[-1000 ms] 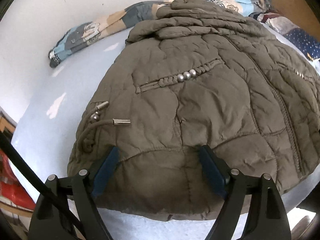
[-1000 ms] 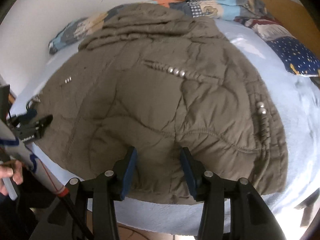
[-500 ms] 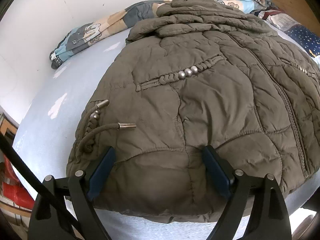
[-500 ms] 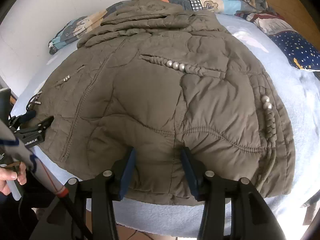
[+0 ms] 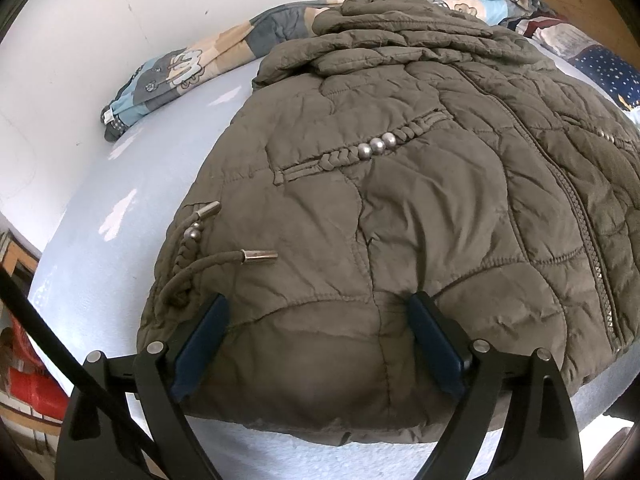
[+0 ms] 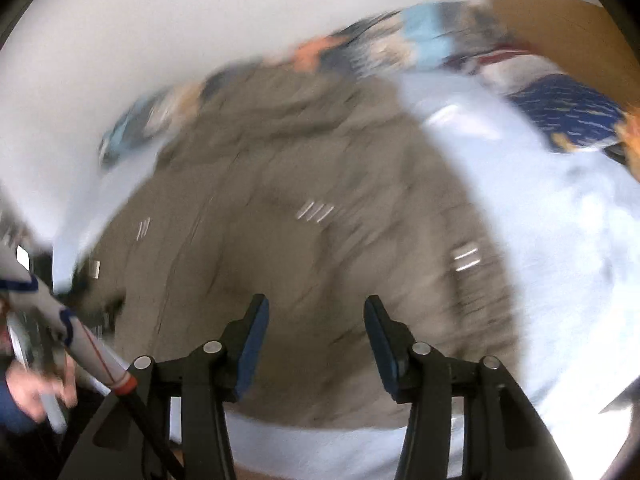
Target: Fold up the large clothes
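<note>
Both hems are released: the left hand-held gripper (image 5: pixel 316 316) and right hand-held gripper (image 6: pixel 316 320), jaws just opening, hover unclenched over the jacket (image 5: pixel 400 220) at the bed's (image 5: pixel 100 216) near edge; next comes regrasping for another fold.

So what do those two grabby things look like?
Each hand-held gripper, left and right, has two black plastic arms with round silver bolts and flat dark blue pads on the fingers. A thin black rod crosses each view's lower left. In the right view, a white tube with an orange-red band shows too.
</note>
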